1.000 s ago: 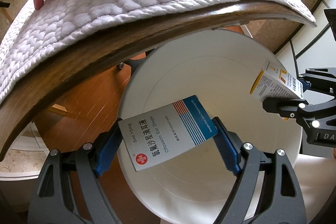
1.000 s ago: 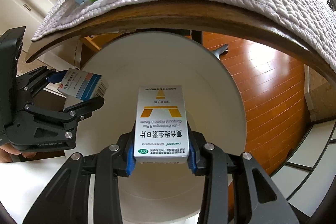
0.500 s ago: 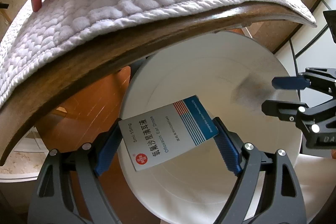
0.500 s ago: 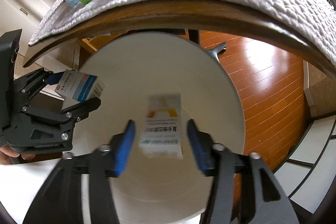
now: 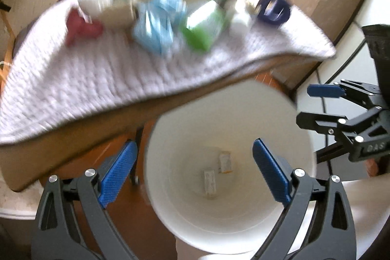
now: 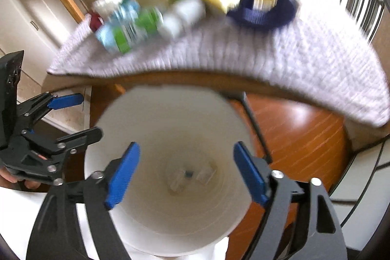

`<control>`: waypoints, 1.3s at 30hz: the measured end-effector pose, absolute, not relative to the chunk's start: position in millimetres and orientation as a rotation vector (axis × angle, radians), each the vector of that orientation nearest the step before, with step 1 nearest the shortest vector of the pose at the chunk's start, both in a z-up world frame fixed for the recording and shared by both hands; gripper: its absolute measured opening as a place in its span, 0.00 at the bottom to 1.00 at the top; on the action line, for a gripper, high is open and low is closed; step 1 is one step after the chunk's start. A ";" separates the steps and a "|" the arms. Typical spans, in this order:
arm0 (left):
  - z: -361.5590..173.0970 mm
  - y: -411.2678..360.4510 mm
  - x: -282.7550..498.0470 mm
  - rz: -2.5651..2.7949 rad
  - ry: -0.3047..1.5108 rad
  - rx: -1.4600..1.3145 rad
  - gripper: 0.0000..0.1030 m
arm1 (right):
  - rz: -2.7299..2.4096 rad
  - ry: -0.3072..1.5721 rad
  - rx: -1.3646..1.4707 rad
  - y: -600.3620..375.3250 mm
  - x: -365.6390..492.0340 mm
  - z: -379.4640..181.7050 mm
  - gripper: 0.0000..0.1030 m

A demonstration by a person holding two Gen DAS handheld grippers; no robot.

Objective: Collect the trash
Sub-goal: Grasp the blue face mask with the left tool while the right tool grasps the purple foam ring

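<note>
Both small boxes (image 5: 217, 173) down at the white bin's (image 5: 170, 187) bottom, far below both sets of jaws (empty, opening wide).

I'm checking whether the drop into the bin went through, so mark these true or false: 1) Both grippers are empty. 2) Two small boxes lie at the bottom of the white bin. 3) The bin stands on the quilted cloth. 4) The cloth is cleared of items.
1) True: the left gripper and right gripper hold nothing, jaws opening.
2) True: two boxes lie in the white bin.
3) False: the bin stands on the floor, below the table edge with the quilted cloth.
4) False: a green pack, blue masks and more remain.
</note>
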State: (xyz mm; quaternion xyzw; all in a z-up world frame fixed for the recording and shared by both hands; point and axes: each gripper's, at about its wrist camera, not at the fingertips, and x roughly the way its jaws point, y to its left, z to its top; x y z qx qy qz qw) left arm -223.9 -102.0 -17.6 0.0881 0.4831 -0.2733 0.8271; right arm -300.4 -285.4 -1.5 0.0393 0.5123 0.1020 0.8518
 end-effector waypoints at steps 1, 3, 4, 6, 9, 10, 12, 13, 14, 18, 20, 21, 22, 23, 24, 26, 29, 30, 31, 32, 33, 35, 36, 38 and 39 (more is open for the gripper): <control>-3.6 -98.2 -225.2 -0.596 0.990 0.174 0.94 | 0.202 1.049 0.071 -287.1 -300.5 6.8 0.87; 19.2 -91.5 -224.6 -0.608 0.926 0.157 0.97 | 0.163 0.974 0.051 -292.1 -301.1 25.8 0.95; 31.6 -87.0 -222.7 -0.590 0.881 0.154 0.99 | 0.131 0.924 0.048 -296.5 -299.1 37.6 0.96; 48.8 -81.5 -216.9 -0.514 0.807 0.169 0.99 | 0.087 0.881 0.052 -306.0 -295.3 49.3 0.96; 63.3 -69.0 -199.5 -0.399 0.755 0.165 0.99 | 0.039 0.843 0.093 -322.0 -280.6 60.8 0.96; 64.5 -62.2 -188.0 -0.372 0.762 0.139 0.99 | 0.026 0.840 0.110 -326.8 -272.4 61.1 0.96; 63.0 -56.2 -171.5 -0.353 0.784 0.091 0.99 | 0.005 0.838 0.108 -333.2 -265.0 58.9 0.96; 60.7 -52.1 -167.6 -0.359 0.795 0.048 0.99 | -0.011 0.843 0.102 -335.8 -256.9 56.6 0.96; 57.9 -51.2 -168.1 -0.372 0.804 0.012 0.99 | -0.017 0.844 0.103 -332.9 -250.5 52.5 0.96; 49.7 -61.5 -163.9 -0.381 0.822 0.028 0.99 | -0.028 0.852 0.127 -342.7 -229.5 46.6 0.96; 43.8 -80.8 -159.8 -0.376 0.832 0.094 0.99 | -0.035 0.856 0.127 -343.1 -222.5 41.8 0.96; 42.8 -81.0 -161.8 -0.380 0.834 0.112 0.99 | -0.038 0.861 0.127 -343.8 -218.0 39.2 0.96; 39.4 -86.0 -160.0 -0.389 0.839 0.124 0.99 | -0.039 0.864 0.129 -343.3 -214.6 37.2 0.96; 36.8 -88.1 -158.4 -0.396 0.844 0.130 0.99 | -0.039 0.867 0.131 -343.9 -211.6 35.1 0.96; 33.9 -91.3 -155.2 -0.398 0.850 0.133 0.99 | -0.040 0.870 0.133 -343.4 -208.4 33.1 0.96; 31.0 -94.0 -148.8 -0.401 0.856 0.130 0.96 | -0.049 0.878 0.127 -342.7 -201.9 28.0 0.96; 27.2 -98.1 -138.7 -0.407 0.868 0.133 0.87 | -0.060 0.887 0.113 -341.1 -194.5 22.0 0.96; 26.2 -99.6 -136.5 -0.410 0.871 0.136 0.85 | -0.062 0.888 0.107 -340.5 -192.8 20.7 0.96; 25.1 -101.0 -134.5 -0.417 0.875 0.141 0.81 | -0.063 0.889 0.098 -339.6 -190.8 19.3 0.96; 24.5 -102.4 -133.4 -0.424 0.878 0.145 0.77 | -0.065 0.890 0.086 -338.5 -188.5 18.1 0.96; 23.7 -104.4 -132.3 -0.434 0.881 0.151 0.74 | -0.067 0.890 0.075 -337.4 -187.4 17.1 0.96; 22.9 -109.5 -130.3 -0.448 0.884 0.165 0.66 | -0.067 0.895 0.050 -333.9 -182.3 14.9 0.94; 22.1 -110.5 -131.1 -0.455 0.885 0.175 0.63 | -0.069 0.894 0.041 -333.1 -181.4 14.4 0.92; 20.2 -112.9 -132.4 -0.464 0.890 0.186 0.55 | -0.067 0.897 0.026 -330.4 -179.9 12.5 0.87; 19.3 -113.7 -132.2 -0.469 0.892 0.187 0.54 | -0.064 0.900 0.024 -329.5 -178.7 11.7 0.83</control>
